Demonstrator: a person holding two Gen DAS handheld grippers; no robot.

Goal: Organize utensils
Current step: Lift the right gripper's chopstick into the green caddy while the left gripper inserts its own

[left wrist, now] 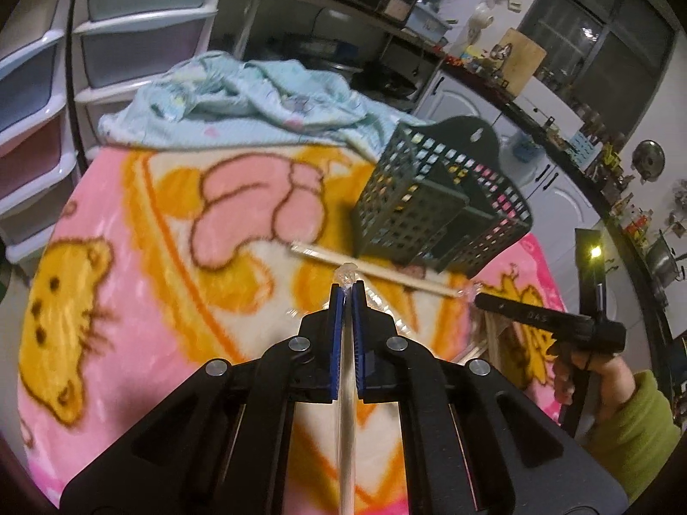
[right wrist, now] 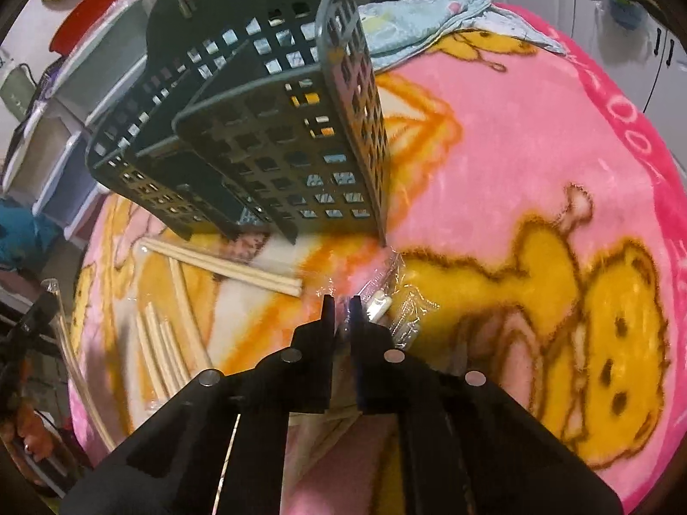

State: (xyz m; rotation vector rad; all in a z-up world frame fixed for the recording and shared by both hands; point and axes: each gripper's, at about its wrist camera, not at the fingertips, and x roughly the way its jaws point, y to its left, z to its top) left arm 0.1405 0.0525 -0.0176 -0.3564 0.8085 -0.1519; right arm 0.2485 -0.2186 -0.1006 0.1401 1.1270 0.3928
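Left gripper [left wrist: 347, 296] clamped on a wrapped chopstick pair [left wrist: 347, 407]; right gripper [right wrist: 341, 307] nearly closed over clear wrapping [right wrist: 401, 300].

In the left wrist view the held pair ran down the lower centre between the blue pads, pale wood in clear film, its crimped end just past the tips. Another pair [left wrist: 373, 268] lay beyond, touching the dark lattice basket [left wrist: 442, 206] at upper right. In the right wrist view, loose pairs [right wrist: 171, 343] lay lower left on the pink blanket [right wrist: 493, 150]; whether the right pads pinched the wrapping could not be told.
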